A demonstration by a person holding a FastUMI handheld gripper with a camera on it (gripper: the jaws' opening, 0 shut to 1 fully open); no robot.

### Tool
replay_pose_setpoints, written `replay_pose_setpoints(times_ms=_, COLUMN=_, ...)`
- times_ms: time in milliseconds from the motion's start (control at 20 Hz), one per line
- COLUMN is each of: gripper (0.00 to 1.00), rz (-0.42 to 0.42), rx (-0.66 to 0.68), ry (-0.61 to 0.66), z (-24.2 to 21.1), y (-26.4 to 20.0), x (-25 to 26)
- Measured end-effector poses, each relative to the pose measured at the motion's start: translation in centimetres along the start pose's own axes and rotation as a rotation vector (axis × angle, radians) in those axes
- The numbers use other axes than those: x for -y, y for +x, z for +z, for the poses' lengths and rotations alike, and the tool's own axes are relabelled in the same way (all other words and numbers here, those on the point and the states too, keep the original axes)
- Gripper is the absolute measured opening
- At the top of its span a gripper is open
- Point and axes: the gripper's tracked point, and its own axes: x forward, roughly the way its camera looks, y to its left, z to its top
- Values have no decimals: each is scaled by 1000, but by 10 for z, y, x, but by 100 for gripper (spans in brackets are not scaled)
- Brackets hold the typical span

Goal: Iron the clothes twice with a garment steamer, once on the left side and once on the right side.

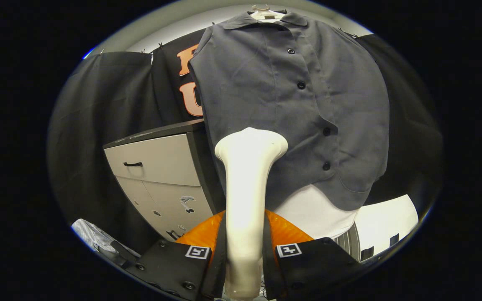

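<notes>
two fingers of the gripper (244, 251) are clamped on the handle of a cream plastic garment steamer (247, 184), its flared head close to the lower left front of a dark grey buttoned shirt (291, 104), which hangs right of a grey cabinet (157, 167); keeping the head flat and travelling slowly should smooth the faint creases

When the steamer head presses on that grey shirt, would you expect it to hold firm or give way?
The grey shirt probably gives way: it hangs free from a hanger, thin and creased. The tool, shut on the steamer, would likely swing it rather than flatten it.
</notes>
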Motion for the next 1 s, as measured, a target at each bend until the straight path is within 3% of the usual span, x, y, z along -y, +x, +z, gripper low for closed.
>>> replay_pose_setpoints(times_ms=300, gripper=44, rz=-3, rx=37, ry=7, z=12, y=-15, x=2)
replay_pose_setpoints(times_ms=800, gripper=44, rz=30, rx=227, ry=-8, z=103, y=-80, x=-5)
replay_pose_setpoints(times_ms=1000, gripper=44, rz=6, rx=329, ry=-30, z=149, y=-105, x=6)
